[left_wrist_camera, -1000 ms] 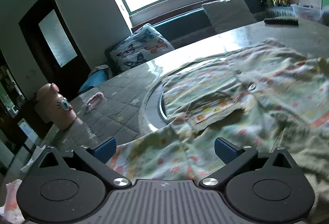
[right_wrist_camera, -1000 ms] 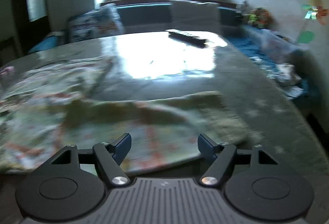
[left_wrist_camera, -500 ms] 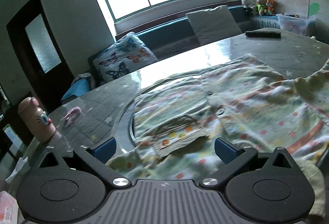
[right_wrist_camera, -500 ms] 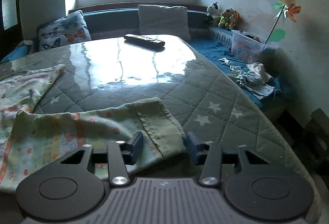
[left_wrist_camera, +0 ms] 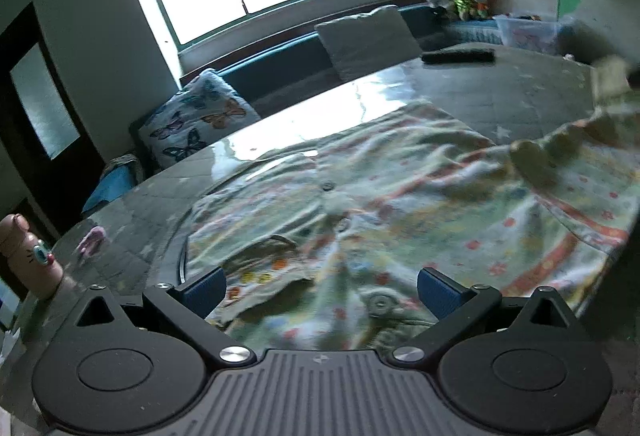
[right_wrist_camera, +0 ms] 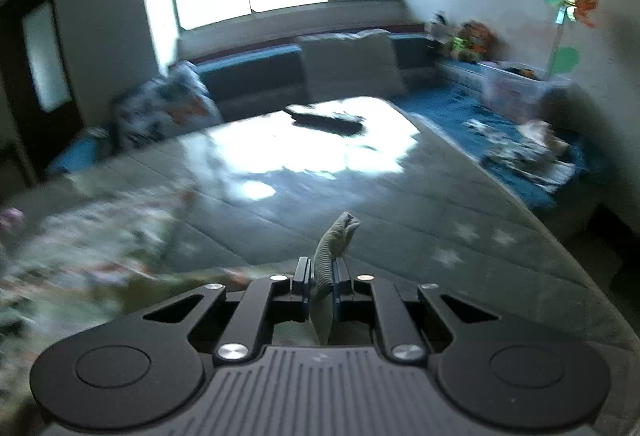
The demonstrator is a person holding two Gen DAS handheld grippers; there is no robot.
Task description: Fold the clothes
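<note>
The right claw [right_wrist_camera: 321,282], half spread a moment ago, now pinches the shirt [left_wrist_camera: 400,204] cuff and lifts it. The left claw [left_wrist_camera: 321,286] stays spread wide above the shirt on the table [right_wrist_camera: 360,196].

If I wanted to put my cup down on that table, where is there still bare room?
Bare quilted table lies between the patterned shirt and the remote control, and along the right edge by the star prints. A smaller patch sits left of the shirt, near the pink cat-faced figure. The near middle is crowded: cloth everywhere, its cuff in the right gripper.

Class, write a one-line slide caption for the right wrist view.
Right hand-held gripper clamps the garment's olive cuff above the quilted table.
</note>
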